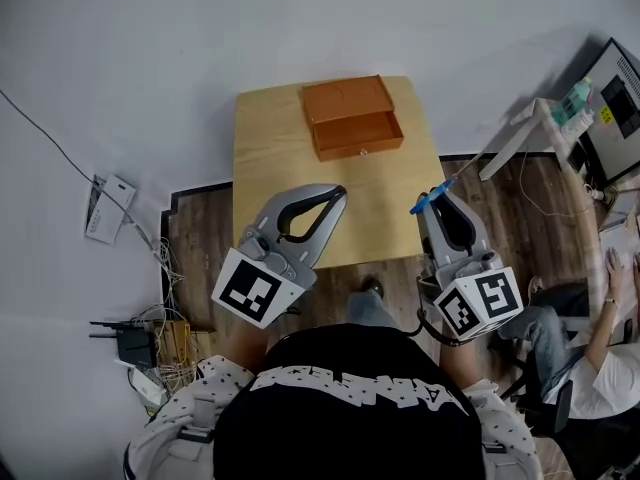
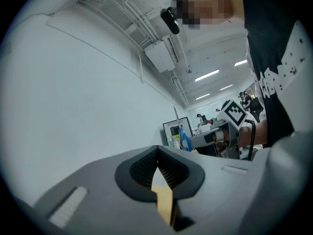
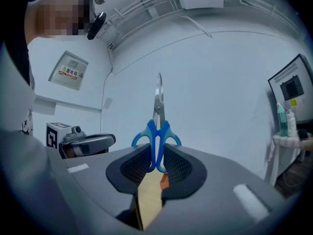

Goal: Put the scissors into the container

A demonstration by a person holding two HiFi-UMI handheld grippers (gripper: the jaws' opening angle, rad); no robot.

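Note:
An orange-brown wooden container point(image 1: 352, 116) with its drawer pulled out stands at the far end of a small wooden table point(image 1: 270, 168). My right gripper point(image 1: 437, 194) point(image 3: 157, 153) hovers over the table's right edge, shut on the blue handles of the scissors point(image 3: 157, 131) point(image 1: 428, 203). The steel blades point forward past the jaws. My left gripper point(image 1: 338, 196) point(image 2: 156, 150) is over the table's near middle, its fingertips together with nothing between them. Both grippers are short of the container.
A white stand with bottles point(image 1: 560, 113) and a monitor point(image 1: 620, 98) are at the right. A seated person point(image 1: 600, 368) is at the lower right. Cables and a router point(image 1: 130, 343) lie on the floor at the left, near a white wall box point(image 1: 108, 208).

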